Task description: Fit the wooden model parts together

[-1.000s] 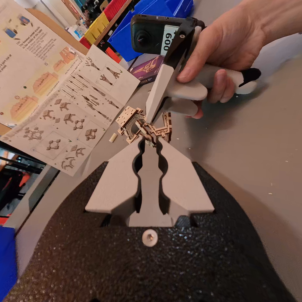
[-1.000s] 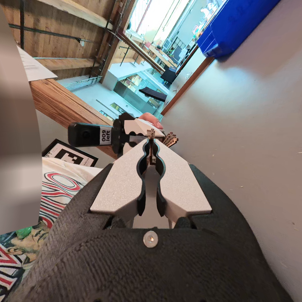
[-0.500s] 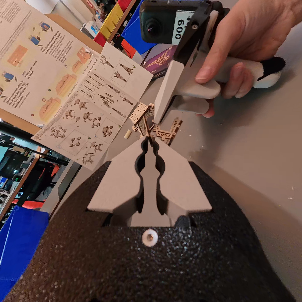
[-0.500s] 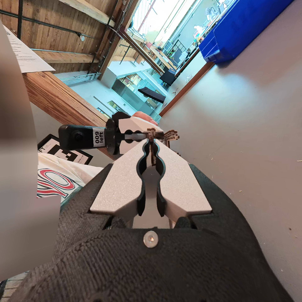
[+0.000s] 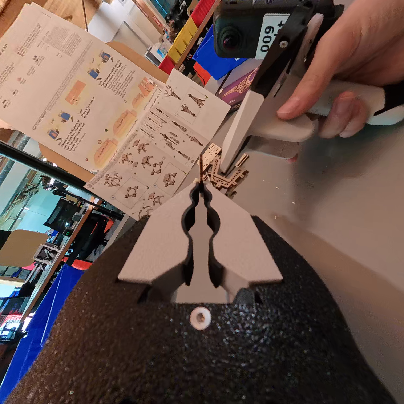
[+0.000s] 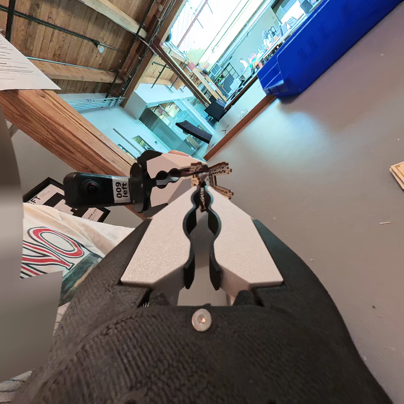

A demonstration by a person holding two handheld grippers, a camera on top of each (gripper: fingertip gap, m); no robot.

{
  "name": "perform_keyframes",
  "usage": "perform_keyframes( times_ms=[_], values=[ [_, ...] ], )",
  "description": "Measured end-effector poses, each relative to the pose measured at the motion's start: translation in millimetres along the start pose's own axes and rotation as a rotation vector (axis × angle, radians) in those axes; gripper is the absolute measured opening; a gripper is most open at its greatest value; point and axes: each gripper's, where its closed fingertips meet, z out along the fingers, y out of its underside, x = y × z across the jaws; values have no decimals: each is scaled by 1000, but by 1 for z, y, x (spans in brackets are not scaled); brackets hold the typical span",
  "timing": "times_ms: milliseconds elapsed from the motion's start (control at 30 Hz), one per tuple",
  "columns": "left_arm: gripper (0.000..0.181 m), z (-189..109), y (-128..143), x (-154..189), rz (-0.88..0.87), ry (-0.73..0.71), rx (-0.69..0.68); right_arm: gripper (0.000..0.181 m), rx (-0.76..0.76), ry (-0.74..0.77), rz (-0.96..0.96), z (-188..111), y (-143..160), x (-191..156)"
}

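Above a grey table (image 6: pixel 328 153), the left gripper (image 5: pixel 200 185) pinches a thin wooden panel (image 5: pixel 200 168) edge-on, while the right gripper (image 6: pixel 202 191) clamps another lattice piece (image 6: pixel 202 202). Both meet at the half-built wooden model (image 5: pixel 223 175), held just off the tabletop beside an instruction sheet (image 5: pixel 153 153). The risk: a slightly skewed push could snap the fine laser-cut tabs, or twist either part out of its narrow fingertip hold.
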Motion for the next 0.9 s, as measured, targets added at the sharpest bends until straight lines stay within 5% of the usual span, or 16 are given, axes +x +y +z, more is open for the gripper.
perform_keyframes(
  times_ms=[900],
  values=[
    [1, -1, -2, -4, 71, -51, -6, 3, 83, -12, -64, -4, -12, -4]
  ],
)
